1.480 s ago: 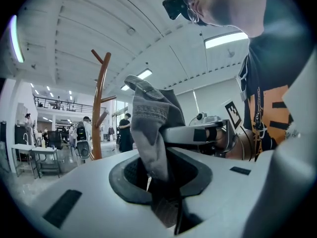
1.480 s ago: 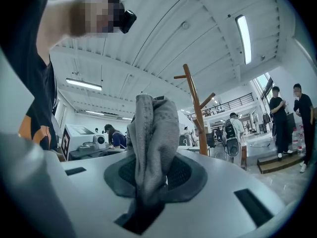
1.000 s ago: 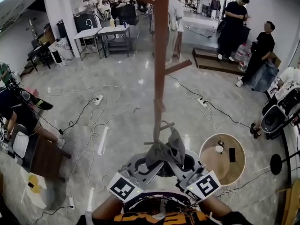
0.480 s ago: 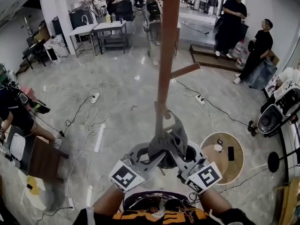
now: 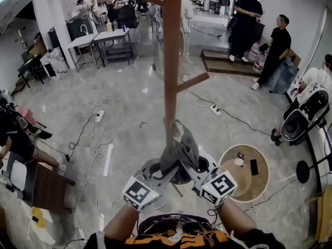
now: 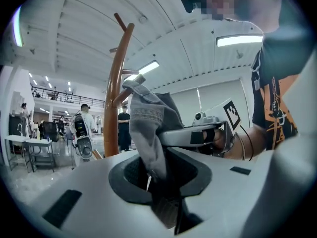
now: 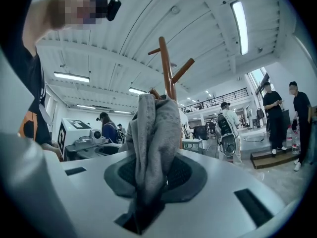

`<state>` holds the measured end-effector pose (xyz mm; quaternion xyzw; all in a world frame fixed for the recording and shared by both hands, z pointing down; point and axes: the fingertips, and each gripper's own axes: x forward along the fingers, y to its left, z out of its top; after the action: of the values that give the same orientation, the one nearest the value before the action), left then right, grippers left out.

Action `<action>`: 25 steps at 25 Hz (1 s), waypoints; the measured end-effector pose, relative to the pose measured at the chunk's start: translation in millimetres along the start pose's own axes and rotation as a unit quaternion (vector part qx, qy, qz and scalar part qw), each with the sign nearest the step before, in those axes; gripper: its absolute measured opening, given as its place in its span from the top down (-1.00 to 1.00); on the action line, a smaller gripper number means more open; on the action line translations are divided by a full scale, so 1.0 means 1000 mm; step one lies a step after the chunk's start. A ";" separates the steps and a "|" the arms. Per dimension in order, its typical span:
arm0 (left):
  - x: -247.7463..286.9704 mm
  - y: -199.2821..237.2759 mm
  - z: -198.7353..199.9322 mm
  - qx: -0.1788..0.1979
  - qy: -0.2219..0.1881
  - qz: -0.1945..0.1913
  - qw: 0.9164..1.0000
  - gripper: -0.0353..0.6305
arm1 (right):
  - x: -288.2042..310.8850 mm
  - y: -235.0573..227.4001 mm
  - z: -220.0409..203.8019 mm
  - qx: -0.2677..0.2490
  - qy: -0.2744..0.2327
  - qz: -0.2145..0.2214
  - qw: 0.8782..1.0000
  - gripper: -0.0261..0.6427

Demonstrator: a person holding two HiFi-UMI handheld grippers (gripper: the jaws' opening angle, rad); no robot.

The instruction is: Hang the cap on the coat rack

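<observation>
A grey cap (image 5: 179, 150) hangs between my two grippers, right up against the brown wooden coat rack (image 5: 170, 61). Its top lies by a short low peg (image 5: 172, 126) on the pole. My left gripper (image 5: 162, 174) is shut on the cap's left side and my right gripper (image 5: 196, 171) on its right side. In the left gripper view the cap (image 6: 148, 125) rises out of my left gripper (image 6: 159, 185), with the rack (image 6: 115, 103) behind it. In the right gripper view the cap (image 7: 153, 143) bunches in my right gripper (image 7: 146, 197), and the rack (image 7: 167, 73) shows above it.
A higher peg (image 5: 193, 80) juts right from the pole. A round wooden table (image 5: 248, 181) with small items stands at the right. Cables (image 5: 98, 139) trail over the floor. A seated person and a brown table (image 5: 46, 178) are at the left, and people (image 5: 244, 19) stand at the back right.
Both grippers have carried the cap forward to the pole and slightly lower. The cap now lies against the low peg instead of short of it. Both grips are unchanged.
</observation>
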<state>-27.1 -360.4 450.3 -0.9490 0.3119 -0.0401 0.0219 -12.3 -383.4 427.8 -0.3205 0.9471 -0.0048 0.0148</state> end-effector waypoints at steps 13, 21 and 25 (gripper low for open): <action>0.017 0.035 -0.036 -0.006 0.029 0.020 0.999 0.59 | 0.036 -0.026 -0.038 -0.008 0.048 -0.017 0.999 0.62; 0.024 0.045 -0.059 -0.010 0.035 0.024 0.999 0.59 | 0.044 -0.036 -0.064 -0.002 0.073 -0.020 0.997 0.62; 0.026 0.047 -0.067 -0.011 0.033 0.025 0.999 0.59 | 0.046 -0.038 -0.069 -0.003 0.077 -0.023 0.997 0.62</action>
<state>-40.6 -414.8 515.4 -0.9393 0.3363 -0.0677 0.0020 -27.7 -441.2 496.4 -0.3408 0.9378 -0.0270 -0.0596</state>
